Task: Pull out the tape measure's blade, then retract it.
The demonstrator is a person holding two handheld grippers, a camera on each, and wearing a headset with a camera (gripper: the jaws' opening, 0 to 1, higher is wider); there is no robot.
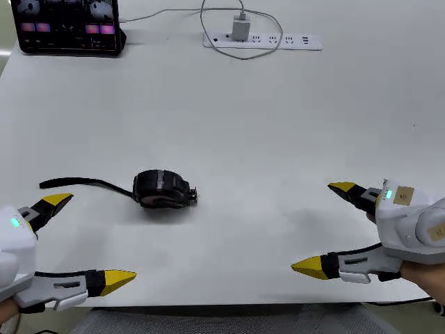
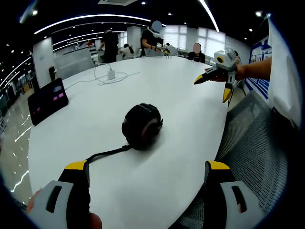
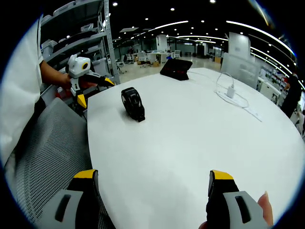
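The left gripper (image 1: 97, 238) and the right gripper (image 1: 316, 225) are held over the near edge of the white bench (image 1: 278, 125), each with its jaws spread wide and empty. The black tape measure (image 1: 162, 189) is seen between them, nearer the left one, with its strap (image 1: 76, 183) trailing toward the left edge. A tablet (image 1: 69, 26) and a power strip (image 1: 264, 40) are set along the far edge.
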